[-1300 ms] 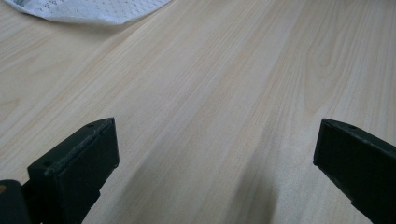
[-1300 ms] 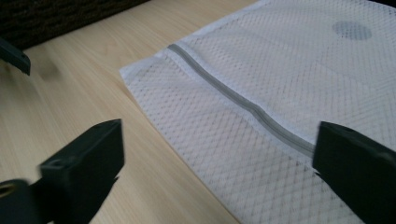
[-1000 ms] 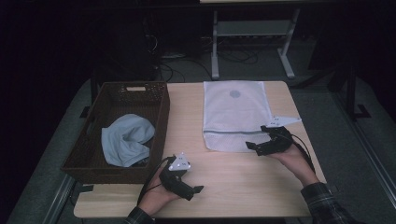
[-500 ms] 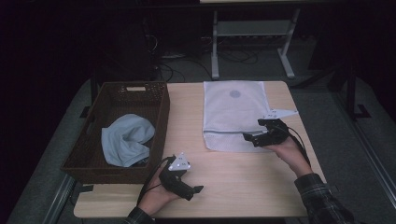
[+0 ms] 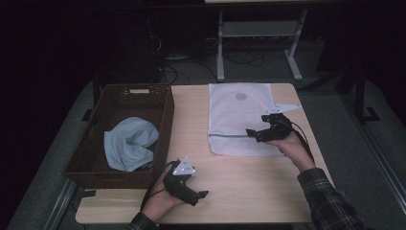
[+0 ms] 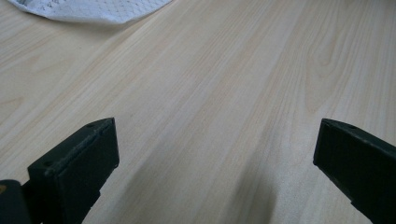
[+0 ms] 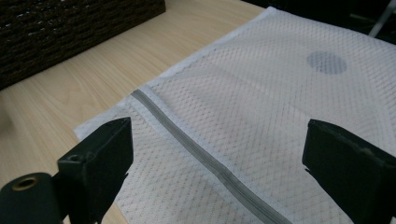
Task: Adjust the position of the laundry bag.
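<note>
1. Nearest, at the table's [image 5: 249, 191] front edge, the left gripper [image 5: 200, 195] is held low in the person's left hand [image 5: 160, 203], with its grey plate [image 5: 184, 167] turned upward.
2. Its jaws are seen wide apart in the left gripper view, and nothing is held between them; bare light wood is seen in the gap.
3. A corner of the bag [image 6: 93, 9] is seen at the top of that view, well apart from the jaws.
4. Farther in and to the right, the right gripper [image 5: 253, 134] is held in the right hand [image 5: 292, 148], whose sleeve [image 5: 330, 201] is checked.
5. This gripper is placed over the near right part of the bag [image 5: 239, 120], with its tips pointed left.
6. Its jaws are likewise spread wide in the right gripper view, and nothing is gripped; whether the mesh is touched cannot be told.
7. Between those jaws the bag [image 7: 261, 121] is seen lying flat, and its grey zipper [image 7: 205, 161] is run slantwise across the gap.
8. A round grey patch [image 7: 327, 61] is seen on the far part of the mesh.
9. To the left, a dark wicker basket [image 5: 91, 153] is set on the table, apart from the bag, and a pale blue cloth [image 5: 129, 143] is heaped inside it.
10. Beyond the table, a metal frame [image 5: 258, 33] and cables [image 5: 239, 57] are seen on the dark floor.
</note>
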Available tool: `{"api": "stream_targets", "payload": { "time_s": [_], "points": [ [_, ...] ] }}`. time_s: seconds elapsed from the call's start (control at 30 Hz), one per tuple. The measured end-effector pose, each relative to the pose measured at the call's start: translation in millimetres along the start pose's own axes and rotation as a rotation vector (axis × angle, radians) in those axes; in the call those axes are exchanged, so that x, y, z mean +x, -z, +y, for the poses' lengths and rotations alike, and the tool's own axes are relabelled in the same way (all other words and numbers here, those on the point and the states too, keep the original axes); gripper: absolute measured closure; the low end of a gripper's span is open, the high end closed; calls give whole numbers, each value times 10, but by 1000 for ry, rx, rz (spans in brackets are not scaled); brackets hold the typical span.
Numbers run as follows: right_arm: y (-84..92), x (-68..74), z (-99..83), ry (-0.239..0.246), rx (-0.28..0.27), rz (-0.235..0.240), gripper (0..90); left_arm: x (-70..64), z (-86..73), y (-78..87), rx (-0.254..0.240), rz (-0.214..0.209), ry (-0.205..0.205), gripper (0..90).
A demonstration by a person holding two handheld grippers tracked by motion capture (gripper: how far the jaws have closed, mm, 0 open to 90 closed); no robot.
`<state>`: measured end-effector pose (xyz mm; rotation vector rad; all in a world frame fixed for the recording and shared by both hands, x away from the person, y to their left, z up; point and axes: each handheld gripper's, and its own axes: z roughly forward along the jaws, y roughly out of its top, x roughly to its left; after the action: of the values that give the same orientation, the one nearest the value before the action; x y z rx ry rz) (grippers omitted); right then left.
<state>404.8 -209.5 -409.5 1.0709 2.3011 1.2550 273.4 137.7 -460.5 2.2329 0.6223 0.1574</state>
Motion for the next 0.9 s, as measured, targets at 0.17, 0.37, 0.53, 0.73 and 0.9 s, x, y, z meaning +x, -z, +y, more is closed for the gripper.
{"api": "stream_targets", "payload": {
  "time_s": [0.17, 0.37, 0.53, 0.73, 0.9],
  "points": [
    [-50, -36, 53, -2, 2, -11, 85, 1, 0, -3, 4, -1, -4, 0],
    [-123, -96, 96, -19, 6, -14, 87, -2, 1, -7, 4, -4, -2, 0],
    [-179, -130, 135, -21, 4, -21, 106, -4, 2, -5, 1, -4, -1, 0],
    [-249, -170, 165, -28, 18, -22, 117, 1, 2, 3, 1, -3, -3, 0],
    [-311, -205, 196, -34, 15, -23, 135, 4, 3, 10, -1, -1, -1, 0]
  ]
}}
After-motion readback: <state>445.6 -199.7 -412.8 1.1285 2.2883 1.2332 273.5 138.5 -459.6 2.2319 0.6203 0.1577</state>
